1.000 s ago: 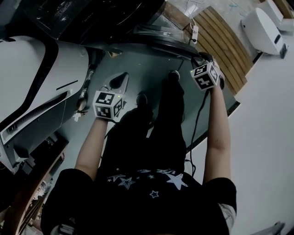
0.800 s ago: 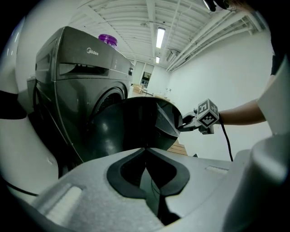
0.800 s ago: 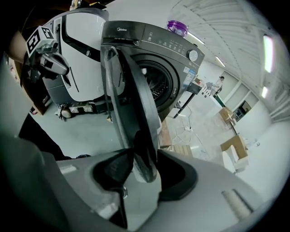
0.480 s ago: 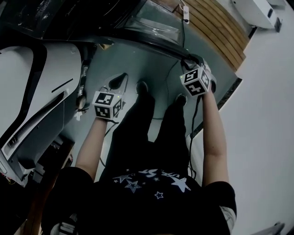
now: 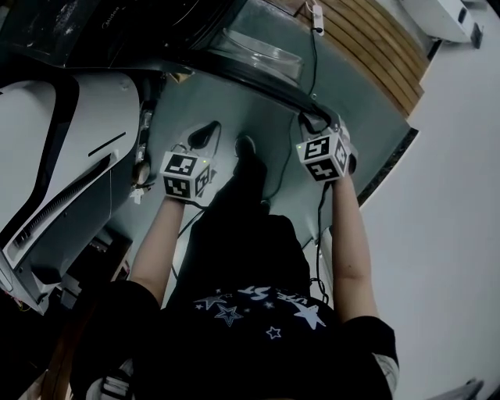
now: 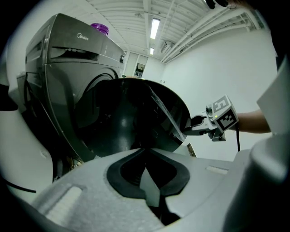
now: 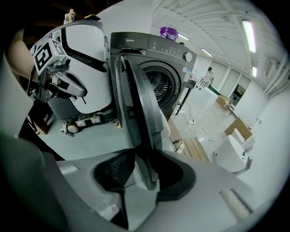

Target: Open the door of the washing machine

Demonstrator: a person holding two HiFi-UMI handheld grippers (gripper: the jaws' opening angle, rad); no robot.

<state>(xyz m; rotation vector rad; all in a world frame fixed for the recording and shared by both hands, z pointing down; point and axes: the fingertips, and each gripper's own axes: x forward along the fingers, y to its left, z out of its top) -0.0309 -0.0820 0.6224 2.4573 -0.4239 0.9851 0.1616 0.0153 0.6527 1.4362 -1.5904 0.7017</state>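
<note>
Since a second ago the right gripper [image 5: 312, 122] has swung the door [image 5: 258, 48] further out from the washing machine [image 5: 117, 23]. The left gripper [image 6: 147, 181], in its own view, is closed and empty, facing the door's inside. Right gripper view: the jaws, just closing, clamp the door's rim. A firm hold that follows the door's arc seems wise.

A black short-sleeved shirt [image 5: 258, 312] printed with white stars is worn with black trousers [image 5: 242, 234] and a dark shoe [image 5: 246, 146]. The left gripper [image 5: 205, 135] and right gripper [image 5: 314, 123] are topped by white cubes with black square markers; a black cable [image 5: 319, 223] is attached to the right one.
</note>
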